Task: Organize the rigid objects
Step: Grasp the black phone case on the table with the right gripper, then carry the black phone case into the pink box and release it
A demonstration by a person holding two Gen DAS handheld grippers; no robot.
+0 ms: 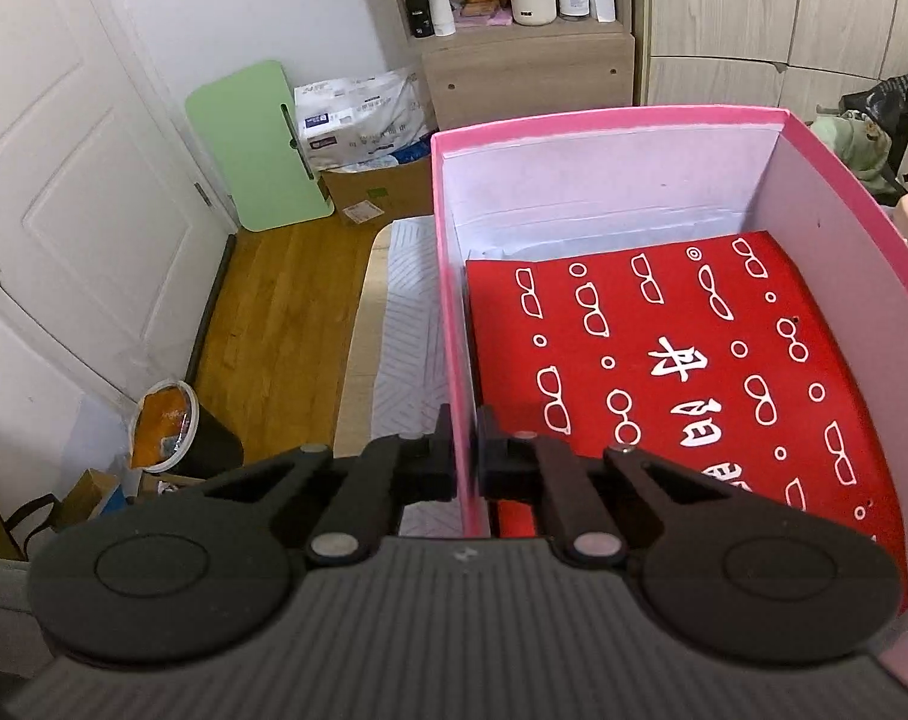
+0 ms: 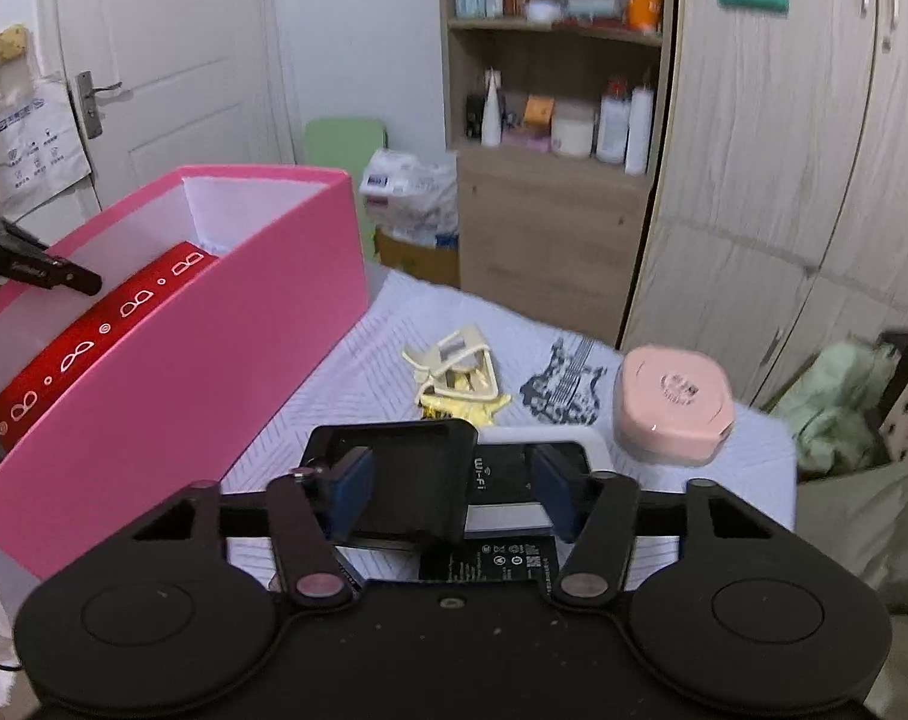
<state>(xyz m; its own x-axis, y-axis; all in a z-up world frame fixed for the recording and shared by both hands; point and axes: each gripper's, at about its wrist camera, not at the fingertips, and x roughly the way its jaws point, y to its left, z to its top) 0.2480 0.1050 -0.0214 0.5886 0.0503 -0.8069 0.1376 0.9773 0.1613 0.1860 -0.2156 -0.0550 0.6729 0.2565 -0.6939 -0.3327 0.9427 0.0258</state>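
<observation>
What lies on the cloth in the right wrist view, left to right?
pink box → cream hair clip → guitar print → pink round case.

Left wrist view: the fisheye camera sits just behind the left gripper (image 1: 466, 450), looks steeply down along its fingers, and stands very close to the near left wall of the pink box (image 1: 454, 324), facing the white door (image 1: 63, 192) and the wooden shelf unit (image 1: 514, 54).

Right wrist view: the camera sits behind the right gripper (image 2: 450, 489), tilted down over the near edge of the patterned table cover (image 2: 357, 360), the box at its left.

Shared: the pink box, the red glasses-print case (image 1: 664, 360) inside it, the green board (image 1: 261, 144), the shelf unit, and the left gripper's fingertip (image 2: 84, 283).
</observation>
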